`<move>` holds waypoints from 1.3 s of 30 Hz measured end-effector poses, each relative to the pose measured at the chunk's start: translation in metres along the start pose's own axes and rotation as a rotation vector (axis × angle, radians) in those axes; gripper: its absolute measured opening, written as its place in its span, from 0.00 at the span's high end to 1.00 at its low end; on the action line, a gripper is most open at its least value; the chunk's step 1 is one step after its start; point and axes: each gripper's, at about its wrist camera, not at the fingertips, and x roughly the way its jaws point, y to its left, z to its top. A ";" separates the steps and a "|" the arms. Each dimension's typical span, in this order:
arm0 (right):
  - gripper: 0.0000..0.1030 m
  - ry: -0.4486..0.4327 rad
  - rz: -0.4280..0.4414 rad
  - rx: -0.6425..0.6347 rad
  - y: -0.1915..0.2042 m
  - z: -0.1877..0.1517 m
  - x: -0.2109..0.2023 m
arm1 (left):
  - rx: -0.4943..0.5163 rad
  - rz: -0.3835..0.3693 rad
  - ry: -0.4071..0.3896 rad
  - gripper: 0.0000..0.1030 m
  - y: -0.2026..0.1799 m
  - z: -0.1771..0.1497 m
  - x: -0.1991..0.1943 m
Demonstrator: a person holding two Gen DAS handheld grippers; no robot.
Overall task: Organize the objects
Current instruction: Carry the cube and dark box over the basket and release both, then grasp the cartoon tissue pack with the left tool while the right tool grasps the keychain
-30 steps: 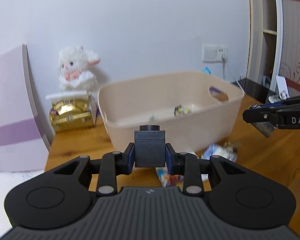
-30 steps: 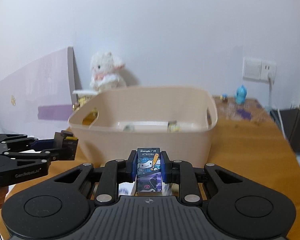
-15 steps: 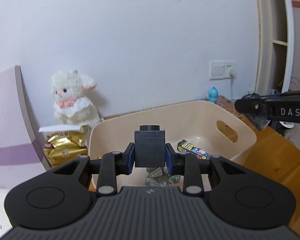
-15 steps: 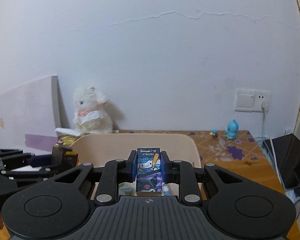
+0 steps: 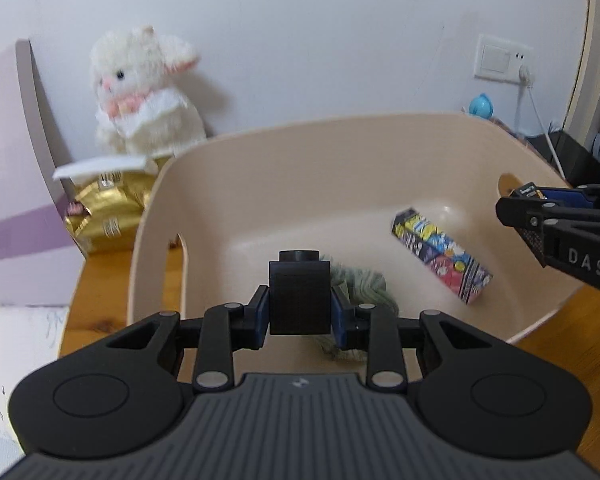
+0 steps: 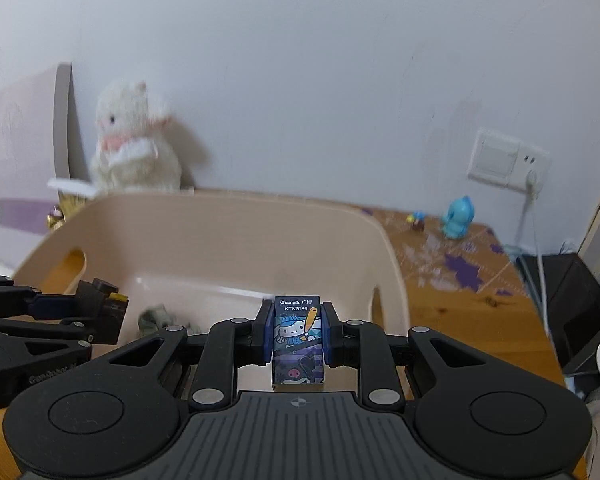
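Note:
My left gripper (image 5: 299,300) is shut on a black box-shaped object with a round cap (image 5: 299,292) and holds it over the beige plastic bin (image 5: 260,148). In the bin lie a colourful cartoon box (image 5: 440,254) and a crumpled green cloth (image 5: 360,280). My right gripper (image 6: 298,332) is shut on a small cartoon-printed box (image 6: 297,340) above the bin's near rim (image 6: 228,204). The right gripper shows at the right of the left wrist view (image 5: 516,204); the left gripper shows at the left of the right wrist view (image 6: 112,312).
A white plush lamb (image 5: 144,88) sits on a gold packet (image 5: 108,212) behind the bin's left side. A purple-striped board (image 5: 8,184) leans at the left. A blue toy figure (image 6: 458,216), a wall socket with cable (image 6: 504,160) and a black box (image 6: 572,304) are at the right on the wooden table (image 6: 460,304).
Both grippers have tilted down and come in over the bin, still holding their objects. The bin's inside now shows more fully.

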 end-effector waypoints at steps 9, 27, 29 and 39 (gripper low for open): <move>0.42 0.007 0.010 -0.023 -0.001 -0.008 -0.010 | -0.078 -0.016 -0.027 0.45 0.011 0.003 -0.018; 0.15 -0.058 0.114 -0.053 -0.022 -0.048 -0.094 | -0.086 0.013 -0.158 0.19 0.015 -0.039 -0.100; 0.14 -0.040 0.118 -0.079 -0.022 -0.058 -0.095 | -0.084 0.003 -0.156 0.18 0.013 -0.048 -0.102; 0.14 0.039 0.111 -0.160 -0.032 -0.099 -0.072 | -0.076 -0.008 -0.067 0.18 0.005 -0.091 -0.072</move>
